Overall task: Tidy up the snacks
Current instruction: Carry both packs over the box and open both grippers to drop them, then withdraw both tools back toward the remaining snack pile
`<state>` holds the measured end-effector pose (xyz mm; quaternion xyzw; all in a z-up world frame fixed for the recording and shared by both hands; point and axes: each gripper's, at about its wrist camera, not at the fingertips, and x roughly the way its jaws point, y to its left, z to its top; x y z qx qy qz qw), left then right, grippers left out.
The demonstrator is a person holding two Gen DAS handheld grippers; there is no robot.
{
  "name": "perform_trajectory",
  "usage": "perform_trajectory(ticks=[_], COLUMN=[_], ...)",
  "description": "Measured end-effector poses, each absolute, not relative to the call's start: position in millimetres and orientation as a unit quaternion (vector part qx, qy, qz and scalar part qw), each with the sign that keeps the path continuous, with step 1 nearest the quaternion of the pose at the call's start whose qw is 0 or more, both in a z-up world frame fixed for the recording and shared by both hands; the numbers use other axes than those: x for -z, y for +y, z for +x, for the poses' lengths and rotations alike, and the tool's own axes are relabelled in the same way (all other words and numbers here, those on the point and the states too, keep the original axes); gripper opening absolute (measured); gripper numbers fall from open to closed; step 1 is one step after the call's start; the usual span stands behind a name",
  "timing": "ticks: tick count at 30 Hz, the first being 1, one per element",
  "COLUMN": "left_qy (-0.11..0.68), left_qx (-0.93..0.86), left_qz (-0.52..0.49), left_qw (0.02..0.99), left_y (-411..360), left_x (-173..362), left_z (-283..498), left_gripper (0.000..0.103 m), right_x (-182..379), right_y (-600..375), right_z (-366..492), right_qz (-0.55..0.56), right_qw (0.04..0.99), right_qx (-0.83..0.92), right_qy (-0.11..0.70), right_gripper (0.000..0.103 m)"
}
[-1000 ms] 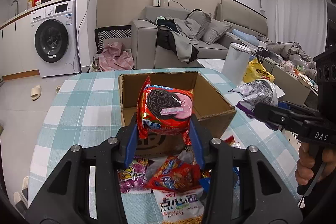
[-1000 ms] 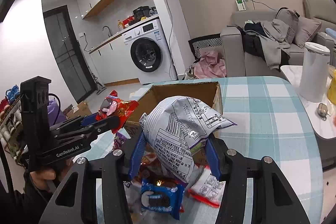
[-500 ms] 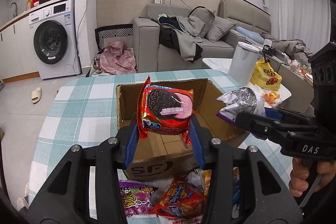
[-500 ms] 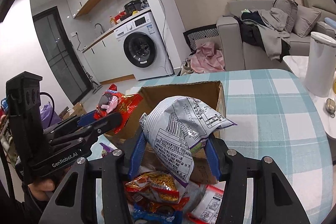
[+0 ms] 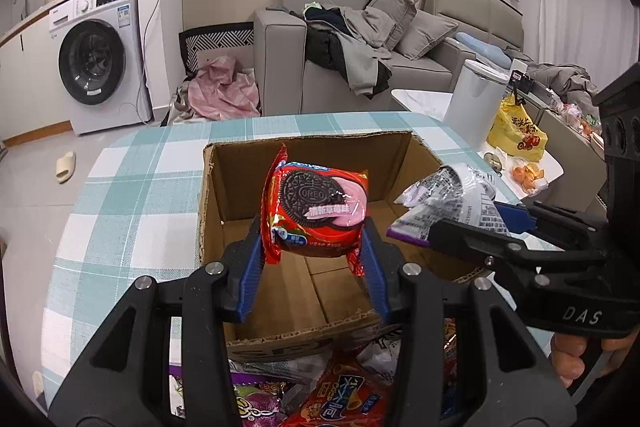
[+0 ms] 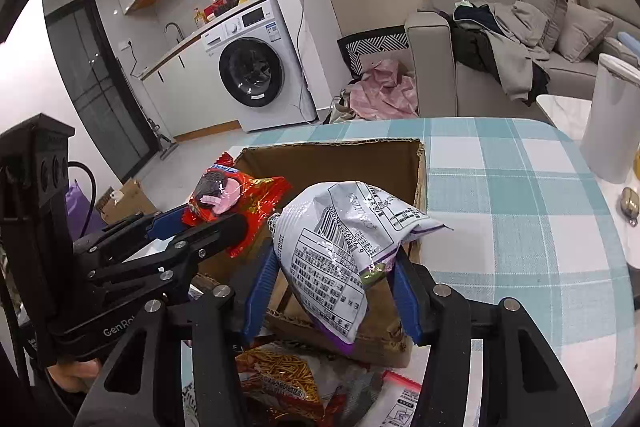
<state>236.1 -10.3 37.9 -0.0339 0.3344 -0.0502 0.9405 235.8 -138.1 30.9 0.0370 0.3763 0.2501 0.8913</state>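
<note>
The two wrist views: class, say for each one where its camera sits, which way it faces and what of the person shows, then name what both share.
Left wrist view: sits on the left gripper, faces along its jaws into the cardboard box; they clamp a red Oreo pack; fingers of the person's right hand show.
Right wrist view: sits on the right gripper, faces the box from its right; its jaws clamp a silver bag.
Shared: box, both packs, washing machine, sofa.

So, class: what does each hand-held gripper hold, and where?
Left hand-held gripper: red Oreo packet, lower side edges. Right: grey snack bag, by its middle.
</note>
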Motion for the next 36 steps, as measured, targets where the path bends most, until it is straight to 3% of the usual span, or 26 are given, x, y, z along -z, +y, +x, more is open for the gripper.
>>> perform_trajectory(ticks=[7,8,9,10,13,21,36], left_qy=[0.355,0.351,0.346,0.337,0.304,0.306,0.309], left_qx=[0.026,0.030,0.025,0.022,0.012,0.004,-0.023], left_qz=[-0.019,-0.032,-0.053,-0.072,-0.053,-0.030,-0.032], left_qw=[0.934,0.935,0.937,0.938,0.951,0.952,0.950], left_y=[-1.9,1.9,6.4,10.0,10.3,8.1,23.0], left_x=[-28.6,-32.1,-35.2,-38.2,-46.0,-52.9,-55.6], left_z=[248.4,248.6,247.7,245.5,238.5,222.9,150.5], left_gripper=[0.048,0.055,0.064,0.079,0.092,0.100,0.102], right_x=[-30.3,-33.6,-36.9,-38.9,-38.9,-46.1,-46.5], right_y=[-134.1,-135.6,-139.3,-143.1,-147.4,-151.5,-176.7], right_z=[237.4,236.2,234.5,231.9,231.4,231.2,187.2], right_qz=[0.033,0.039,0.057,0.078,0.088,0.079,0.029], right_qw=[0.895,0.896,0.901,0.903,0.906,0.905,0.909], right_qx=[-0.246,-0.244,-0.238,-0.235,-0.225,-0.223,-0.226], right_qy=[0.371,0.368,0.358,0.352,0.347,0.353,0.348], right_gripper=[0.063,0.064,0.076,0.088,0.097,0.103,0.103])
